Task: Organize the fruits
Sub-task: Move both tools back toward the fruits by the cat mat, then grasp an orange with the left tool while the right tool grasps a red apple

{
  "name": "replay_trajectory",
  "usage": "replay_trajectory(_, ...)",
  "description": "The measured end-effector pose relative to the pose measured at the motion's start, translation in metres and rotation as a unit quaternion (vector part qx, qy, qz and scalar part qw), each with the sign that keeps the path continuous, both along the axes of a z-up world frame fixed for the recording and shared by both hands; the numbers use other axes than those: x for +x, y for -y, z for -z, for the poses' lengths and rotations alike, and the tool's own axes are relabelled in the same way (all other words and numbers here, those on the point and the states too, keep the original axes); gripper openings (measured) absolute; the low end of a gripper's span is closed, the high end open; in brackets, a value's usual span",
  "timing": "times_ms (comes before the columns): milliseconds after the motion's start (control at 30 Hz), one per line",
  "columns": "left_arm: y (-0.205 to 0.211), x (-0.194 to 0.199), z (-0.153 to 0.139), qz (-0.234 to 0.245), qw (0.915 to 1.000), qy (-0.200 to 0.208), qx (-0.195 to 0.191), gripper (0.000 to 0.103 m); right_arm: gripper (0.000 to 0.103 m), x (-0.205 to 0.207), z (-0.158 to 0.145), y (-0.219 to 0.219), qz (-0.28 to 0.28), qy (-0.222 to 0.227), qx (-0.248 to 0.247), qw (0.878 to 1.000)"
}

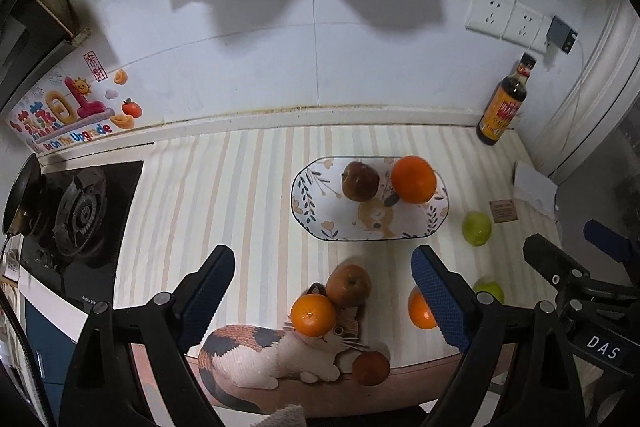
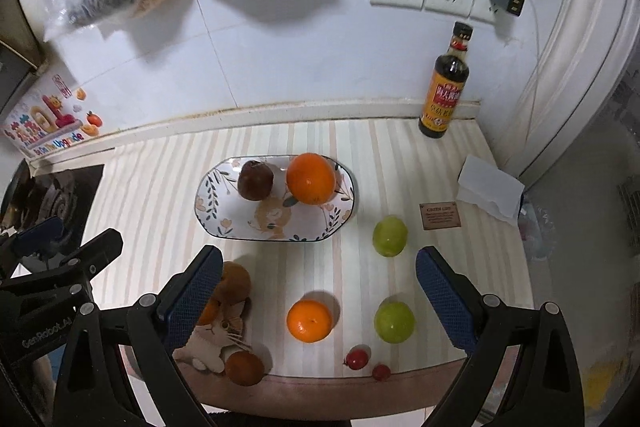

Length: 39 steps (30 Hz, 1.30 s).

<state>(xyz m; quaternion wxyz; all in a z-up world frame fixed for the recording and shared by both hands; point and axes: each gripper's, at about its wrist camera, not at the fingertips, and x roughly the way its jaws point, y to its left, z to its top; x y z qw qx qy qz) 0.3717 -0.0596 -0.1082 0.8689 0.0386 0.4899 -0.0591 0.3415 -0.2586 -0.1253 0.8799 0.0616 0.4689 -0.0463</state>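
Your left claw (image 1: 323, 301) and right claw (image 2: 319, 301): both spread wide, nothing gripped, hovering above desk front edge for overview. Plate (image 2: 212, 223) mid-desk already collects dark apple (image 2: 255, 181) and orange (image 2: 311, 179). Loose fruit along front edge: orange (image 2: 309, 320), two green apples (image 2: 394, 321), brown apple (image 1: 348, 285), awaiting pickup.

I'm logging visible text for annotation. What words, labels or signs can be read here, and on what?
"Be On The Upgrade": wall sticker
"DAS": right gripper
"GenRobot.AI": left gripper
Sauce bottle label: Chinese characters, too small to read.
Brown card: print too small to read.
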Motion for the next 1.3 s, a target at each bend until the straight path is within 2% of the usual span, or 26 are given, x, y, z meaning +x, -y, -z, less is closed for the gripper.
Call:
replay_trajectory(200, -0.004, -0.008, -0.010, -0.004, 0.9999, 0.005, -0.012, 0.091, 0.099, -0.011, -0.015, -0.003, -0.002, 0.012, 0.012, 1.000)
replay_trajectory(300, -0.006, -0.006, -0.006, -0.012, 0.9998, 0.001, -0.013, 0.091, 0.099, -0.011, -0.013, 0.000, 0.003, 0.008, 0.026, 1.000)
replay_trajectory(333, -0.007, -0.005, -0.003, -0.014, 0.9998, -0.003, -0.010, 0.093, 0.099, -0.010, -0.011, 0.001, 0.003, 0.005, 0.032, 0.999)
replay_trajectory(400, -0.011, 0.000, 0.007, -0.023, 0.9997, -0.010, -0.007, 0.103, 0.099, -0.006, -0.002, 0.005, 0.004, -0.009, 0.047, 0.999)
replay_trajectory(500, -0.019, 0.007, 0.025, -0.039, 0.9990, -0.022, -0.005, 0.103, 0.099, 0.003, 0.017, 0.009, 0.001, -0.028, 0.064, 0.998)
replay_trajectory(633, -0.028, 0.021, 0.062, -0.053, 0.9963, -0.067, 0.001, 0.103, 0.099, 0.019, 0.053, 0.013, -0.003, -0.068, 0.085, 0.994)
replay_trajectory(733, -0.034, 0.027, 0.097, -0.061, 0.9924, -0.105, 0.019, 0.103, 0.099, 0.032, 0.088, 0.015, -0.017, -0.106, 0.122, 0.987)
replay_trajectory(833, -0.039, 0.027, 0.134, -0.071, 0.9861, -0.145, 0.041, 0.103, 0.099, 0.049, 0.126, 0.008, -0.036, -0.140, 0.177, 0.973)
replay_trajectory(900, -0.046, 0.024, 0.155, -0.084, 0.9803, -0.171, 0.052, 0.103, 0.099, 0.064, 0.158, 0.002, -0.049, -0.169, 0.242, 0.954)
replay_trajectory(967, -0.055, 0.021, 0.170, -0.103, 0.9750, -0.188, 0.060, 0.103, 0.099, 0.077, 0.188, -0.008, -0.054, -0.203, 0.274, 0.939)
replay_trajectory(1067, -0.070, 0.017, 0.184, -0.128, 0.9686, -0.201, 0.070, 0.103, 0.099, 0.093, 0.214, -0.032, -0.073, -0.231, 0.267, 0.933)
replay_trajectory(1200, -0.081, 0.012, 0.196, -0.148, 0.9627, -0.211, 0.082, 0.103, 0.098, 0.111, 0.233, -0.068, -0.107, -0.248, 0.214, 0.939)
replay_trajectory(1233, -0.083, 0.011, 0.199, -0.150, 0.9620, -0.213, 0.081, 0.103, 0.096, 0.114, 0.237, -0.076, -0.115, -0.252, 0.197, 0.940)
replay_trajectory(1300, -0.084, 0.010, 0.203, -0.152, 0.9606, -0.219, 0.079, 0.103, 0.082, 0.119, 0.250, -0.093, -0.135, -0.267, 0.153, 0.942)
